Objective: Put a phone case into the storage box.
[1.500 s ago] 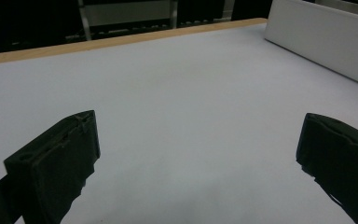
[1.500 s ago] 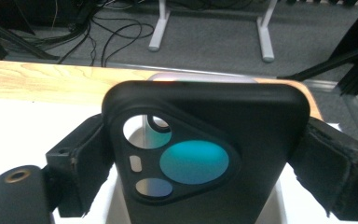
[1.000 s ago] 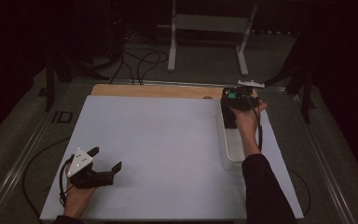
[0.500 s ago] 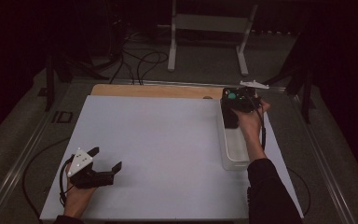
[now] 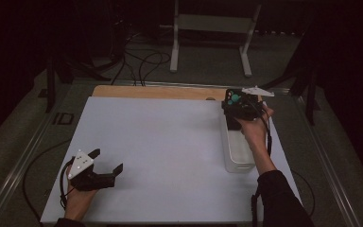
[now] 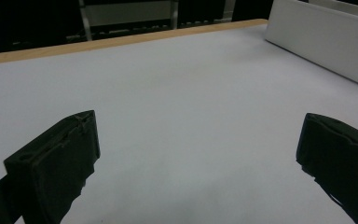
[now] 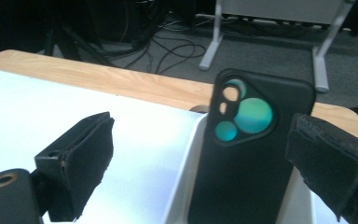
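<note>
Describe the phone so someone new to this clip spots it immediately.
Start at the white table, then go to the long white tray along its right side. At the tray's far end, between the open right gripper jaws, stands the black phone, upright with teal camera lenses.

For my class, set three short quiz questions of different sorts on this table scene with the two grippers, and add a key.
1. True or false: the left gripper holds something between its jaws.
2. Multiple choice: the black phone stands in front of the right gripper. Where is its lower end? A) on the wooden edge B) in the white bin C) on the floor
3. Fill in: the phone shows its ____ side, the one with the lenses, to the right gripper's camera.

Key
1. False: its jaws stand wide apart over the bare white table.
2. B
3. Back. The jaws stand apart on either side of the phone, not touching it as far as I can see.
</note>
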Demonstrator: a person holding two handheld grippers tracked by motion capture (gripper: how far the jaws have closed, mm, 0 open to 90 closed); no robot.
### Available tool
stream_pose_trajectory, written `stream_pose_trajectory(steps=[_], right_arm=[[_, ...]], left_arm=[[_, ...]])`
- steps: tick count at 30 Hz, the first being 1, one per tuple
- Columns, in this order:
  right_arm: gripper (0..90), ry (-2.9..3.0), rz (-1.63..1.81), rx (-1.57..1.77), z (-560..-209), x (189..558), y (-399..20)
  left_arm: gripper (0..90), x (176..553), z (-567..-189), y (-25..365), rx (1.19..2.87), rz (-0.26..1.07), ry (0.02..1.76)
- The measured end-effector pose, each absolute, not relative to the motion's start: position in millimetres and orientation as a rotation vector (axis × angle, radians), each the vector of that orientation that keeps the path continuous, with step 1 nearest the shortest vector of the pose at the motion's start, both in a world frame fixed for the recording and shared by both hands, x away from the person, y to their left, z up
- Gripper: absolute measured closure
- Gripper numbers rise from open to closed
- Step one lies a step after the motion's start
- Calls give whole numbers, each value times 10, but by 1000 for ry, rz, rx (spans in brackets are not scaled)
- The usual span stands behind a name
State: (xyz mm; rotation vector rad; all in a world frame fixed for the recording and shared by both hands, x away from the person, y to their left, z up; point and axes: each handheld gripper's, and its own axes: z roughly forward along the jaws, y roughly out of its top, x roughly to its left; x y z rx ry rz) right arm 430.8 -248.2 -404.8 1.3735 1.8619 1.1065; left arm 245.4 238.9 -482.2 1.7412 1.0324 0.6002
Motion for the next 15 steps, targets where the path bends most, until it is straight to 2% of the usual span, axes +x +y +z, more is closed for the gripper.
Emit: stream_pose_trajectory(steps=[15], right_arm=[[75,1915,1201,1288,-4031,3954,-2417]], left_arm=[[3,2456,-4811,2408,1735,607,1035]])
